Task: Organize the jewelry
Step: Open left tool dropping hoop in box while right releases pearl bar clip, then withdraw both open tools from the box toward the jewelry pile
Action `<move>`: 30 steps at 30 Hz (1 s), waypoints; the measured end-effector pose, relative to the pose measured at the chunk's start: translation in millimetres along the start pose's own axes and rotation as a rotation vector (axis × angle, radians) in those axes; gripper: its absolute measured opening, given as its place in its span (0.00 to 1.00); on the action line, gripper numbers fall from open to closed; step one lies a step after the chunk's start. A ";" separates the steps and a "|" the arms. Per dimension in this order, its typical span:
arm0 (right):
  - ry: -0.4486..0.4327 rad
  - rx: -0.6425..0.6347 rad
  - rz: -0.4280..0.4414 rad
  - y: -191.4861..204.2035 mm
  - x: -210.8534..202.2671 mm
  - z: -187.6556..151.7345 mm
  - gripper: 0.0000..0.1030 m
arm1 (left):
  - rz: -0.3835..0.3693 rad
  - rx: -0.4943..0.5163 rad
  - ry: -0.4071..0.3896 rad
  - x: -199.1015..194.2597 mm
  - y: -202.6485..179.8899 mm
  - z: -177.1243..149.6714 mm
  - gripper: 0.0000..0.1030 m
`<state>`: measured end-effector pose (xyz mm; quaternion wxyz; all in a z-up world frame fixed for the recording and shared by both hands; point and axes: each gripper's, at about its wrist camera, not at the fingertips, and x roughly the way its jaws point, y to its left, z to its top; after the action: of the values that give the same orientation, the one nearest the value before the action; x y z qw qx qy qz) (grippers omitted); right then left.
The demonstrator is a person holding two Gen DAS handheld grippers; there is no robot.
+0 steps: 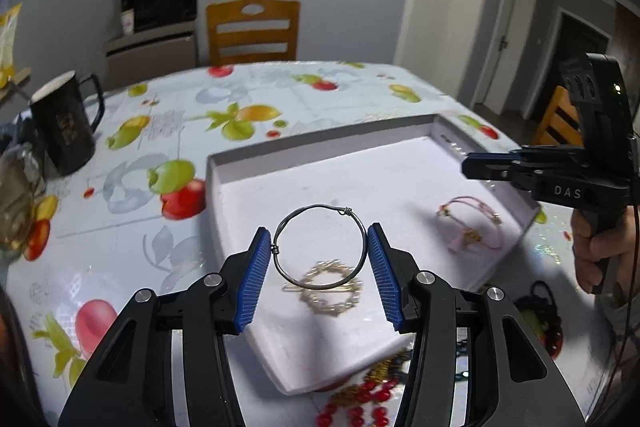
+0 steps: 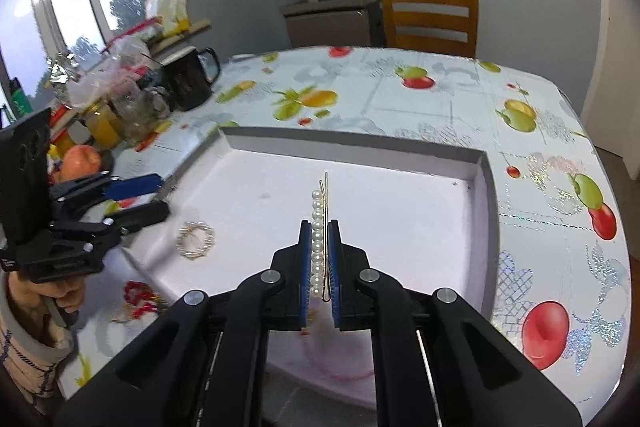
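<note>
Over the white tray [image 2: 486, 187], right gripper [image 2: 320, 263] has jaws clamped on the pearl hairpin [image 2: 318, 239], long axis running straight ahead. Left gripper [image 1: 320, 267] pinches the wire bangle [image 1: 320, 247] above the tray's near-left corner.

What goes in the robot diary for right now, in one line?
left tongs: shut on bangle | right tongs: shut on pearl clip | both over tray | tray holds gold ring clip, pink bracelet

"DAS" (white) on right gripper [image 1: 472, 166]
</note>
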<state>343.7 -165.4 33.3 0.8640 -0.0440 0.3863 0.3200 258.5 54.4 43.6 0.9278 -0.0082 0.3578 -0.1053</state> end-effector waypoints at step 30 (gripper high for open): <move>0.039 -0.006 -0.063 -7.3 2.8 -11.6 0.45 | 0.022 0.020 0.002 10.7 -3.9 -10.4 0.75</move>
<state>341.9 -173.4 21.9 0.8658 -0.0649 0.4006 0.2927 258.6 49.0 29.2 0.9285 0.0050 0.3580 -0.0986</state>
